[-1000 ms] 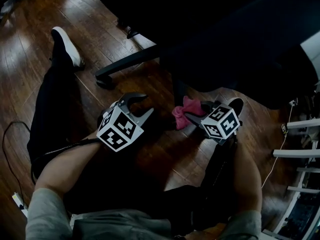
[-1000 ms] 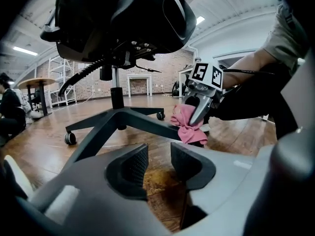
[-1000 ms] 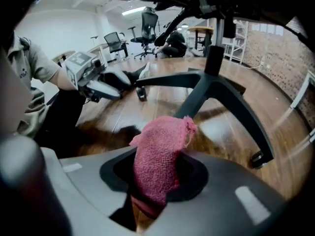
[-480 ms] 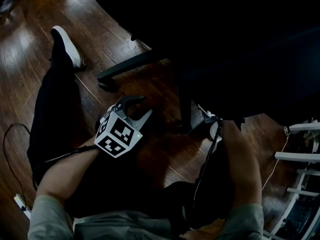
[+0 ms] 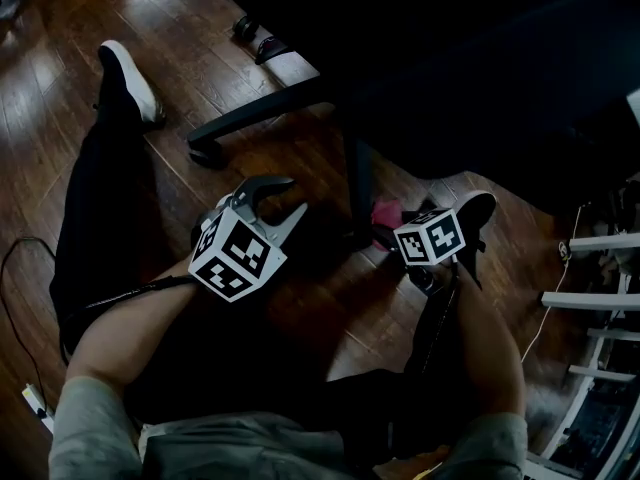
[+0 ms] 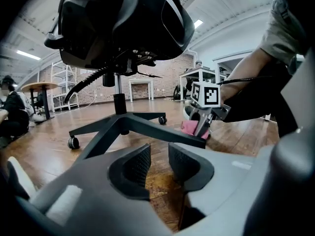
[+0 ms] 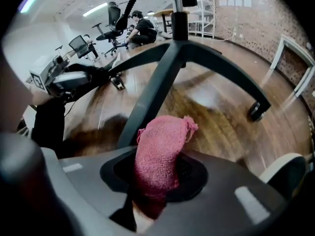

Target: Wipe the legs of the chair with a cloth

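The black office chair stands over its star base, and one leg (image 5: 262,112) runs out left to a castor (image 5: 205,154). A nearer leg (image 5: 358,183) runs toward me. My right gripper (image 5: 398,225) is shut on a pink cloth (image 5: 385,212), which sits against the right side of that near leg (image 7: 147,100). The cloth (image 7: 158,151) bulges out between the right gripper's (image 7: 160,170) jaws. My left gripper (image 5: 272,200) hovers left of the leg, its jaws closing with nothing between them. Seen from the left gripper (image 6: 155,162), the leg (image 6: 157,132) and cloth (image 6: 188,128) lie ahead.
The person's white-soled shoes rest on the wood floor, one at far left (image 5: 125,76) and one by the right gripper (image 5: 472,213). A white rack (image 5: 600,298) stands at the right. A cable (image 5: 18,268) loops at left. Another castor (image 5: 246,28) is farther off.
The right gripper went out of sight under the chair with the cloth, then came back down beside the near leg. The chair base shifted slightly. The left gripper hardly moved.
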`<act>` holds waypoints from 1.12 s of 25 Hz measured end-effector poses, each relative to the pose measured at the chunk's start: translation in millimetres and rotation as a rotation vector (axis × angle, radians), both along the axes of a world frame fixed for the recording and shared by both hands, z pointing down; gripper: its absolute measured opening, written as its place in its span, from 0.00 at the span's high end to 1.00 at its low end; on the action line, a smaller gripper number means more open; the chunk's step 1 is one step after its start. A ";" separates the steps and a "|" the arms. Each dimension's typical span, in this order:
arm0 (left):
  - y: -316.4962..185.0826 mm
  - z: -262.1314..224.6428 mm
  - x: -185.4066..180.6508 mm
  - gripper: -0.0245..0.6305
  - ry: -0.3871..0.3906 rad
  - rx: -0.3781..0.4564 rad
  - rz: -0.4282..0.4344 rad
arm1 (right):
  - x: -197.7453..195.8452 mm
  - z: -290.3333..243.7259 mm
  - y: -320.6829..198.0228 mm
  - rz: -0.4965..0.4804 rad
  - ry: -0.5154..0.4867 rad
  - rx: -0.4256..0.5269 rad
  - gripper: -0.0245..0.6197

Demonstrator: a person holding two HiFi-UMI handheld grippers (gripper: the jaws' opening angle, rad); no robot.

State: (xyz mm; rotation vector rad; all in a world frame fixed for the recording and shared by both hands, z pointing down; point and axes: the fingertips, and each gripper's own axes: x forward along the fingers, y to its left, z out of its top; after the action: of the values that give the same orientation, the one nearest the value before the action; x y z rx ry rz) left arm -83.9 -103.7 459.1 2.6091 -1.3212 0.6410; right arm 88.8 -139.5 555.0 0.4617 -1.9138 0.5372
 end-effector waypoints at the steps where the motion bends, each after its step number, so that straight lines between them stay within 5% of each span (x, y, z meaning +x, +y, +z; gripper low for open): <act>1: 0.5 -0.1 -0.1 0.79 0.000 -0.002 -0.004 | 3.7 4.0 8.0 -0.011 0.009 -0.016 0.78; 6: 5.1 0.5 -6.3 0.85 0.007 -0.016 -0.055 | 2.6 -30.5 24.8 -0.169 0.006 0.037 0.78; 11: 10.3 -0.4 -31.6 0.87 0.061 -0.023 -0.155 | -65.2 -93.0 73.9 -0.363 -0.279 0.024 0.78; 14: 12.8 -4.0 -47.9 0.87 0.095 -0.016 -0.217 | -101.4 -96.0 107.3 -0.446 -0.338 0.031 0.78; 23: 42.5 -1.3 -59.8 0.87 0.139 -0.029 -0.300 | -138.3 4.8 162.1 -0.457 -0.189 -0.049 0.76; 28: 64.8 31.9 -51.3 0.87 0.129 -0.109 -0.334 | -136.3 28.8 182.5 -0.482 -0.187 -0.127 0.58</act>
State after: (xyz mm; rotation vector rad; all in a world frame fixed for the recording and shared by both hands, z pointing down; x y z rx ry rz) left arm -135.2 -38.9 491.0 2.2301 -1.5803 0.4679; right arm -47.5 43.0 583.8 -0.1400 -2.0621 0.3876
